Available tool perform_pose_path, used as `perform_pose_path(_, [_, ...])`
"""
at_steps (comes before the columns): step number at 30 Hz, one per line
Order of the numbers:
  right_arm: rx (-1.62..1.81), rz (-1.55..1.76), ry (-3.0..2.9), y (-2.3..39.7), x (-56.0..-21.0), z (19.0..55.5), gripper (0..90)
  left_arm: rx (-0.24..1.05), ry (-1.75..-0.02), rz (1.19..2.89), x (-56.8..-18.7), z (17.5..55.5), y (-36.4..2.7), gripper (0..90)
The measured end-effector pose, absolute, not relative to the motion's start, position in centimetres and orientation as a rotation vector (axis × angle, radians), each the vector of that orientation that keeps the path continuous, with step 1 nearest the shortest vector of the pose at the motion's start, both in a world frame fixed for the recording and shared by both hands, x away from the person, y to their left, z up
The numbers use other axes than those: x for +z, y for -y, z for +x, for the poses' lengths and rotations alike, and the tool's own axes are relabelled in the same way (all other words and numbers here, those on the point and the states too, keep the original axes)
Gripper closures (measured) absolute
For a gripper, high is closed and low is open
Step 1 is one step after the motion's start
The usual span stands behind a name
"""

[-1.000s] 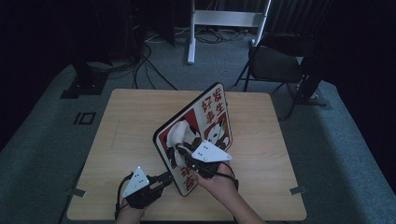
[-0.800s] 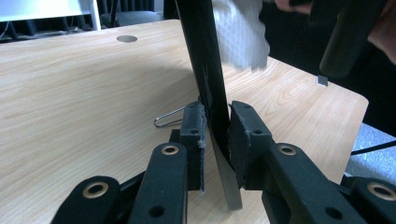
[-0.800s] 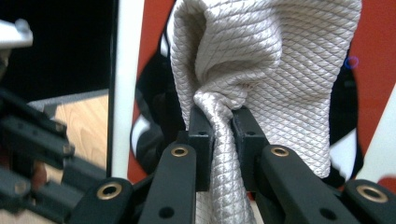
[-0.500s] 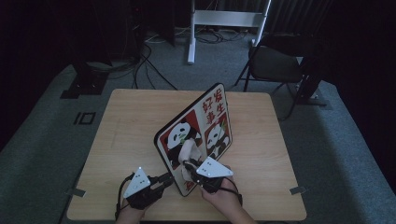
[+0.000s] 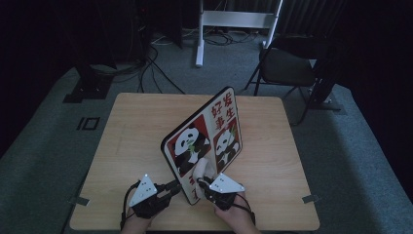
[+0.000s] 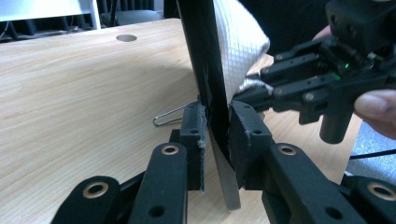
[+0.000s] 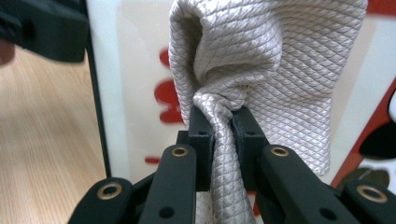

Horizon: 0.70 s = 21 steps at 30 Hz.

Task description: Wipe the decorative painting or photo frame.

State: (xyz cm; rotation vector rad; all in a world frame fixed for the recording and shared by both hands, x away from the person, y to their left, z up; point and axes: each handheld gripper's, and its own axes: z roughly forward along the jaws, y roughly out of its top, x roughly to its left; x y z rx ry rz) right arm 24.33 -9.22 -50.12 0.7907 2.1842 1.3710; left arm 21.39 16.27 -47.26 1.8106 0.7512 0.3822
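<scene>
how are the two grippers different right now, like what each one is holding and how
The left gripper clamps the bottom edge of the panda sign board, propping it tilted on the table; the right gripper pinches a bunched white cloth against the board's printed face. The left holds something rigid and thin, the right something soft and crumpled. Both are shut on their things, near the board's lower end.

White board (image 5: 209,141) with black-and-white pandas on red panels; pale grey diamond-weave cloth (image 7: 271,60); light wood table (image 5: 131,131)
</scene>
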Motion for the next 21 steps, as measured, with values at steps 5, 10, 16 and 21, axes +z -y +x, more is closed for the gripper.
perform_pose_path(5, [1.344,0.804,-2.208,9.4,-51.0,24.2,80.9,0.382,-0.749,1.812,-47.3,21.4,-16.3,76.6])
perform_pose_path(10, [1.327,0.819,-2.223,9.7,-51.9,24.1,81.0,0.381,-0.747,1.815,-47.2,21.4,-16.3,76.6])
perform_pose_path(16, [1.304,0.835,-2.238,10.1,-52.9,24.0,81.1,0.382,-0.748,1.814,-47.2,21.4,-16.2,76.6])
perform_pose_path(21, [1.27,0.849,-2.258,10.3,-53.8,24.0,81.2,0.382,-0.747,1.815,-47.2,21.4,-16.3,76.6])
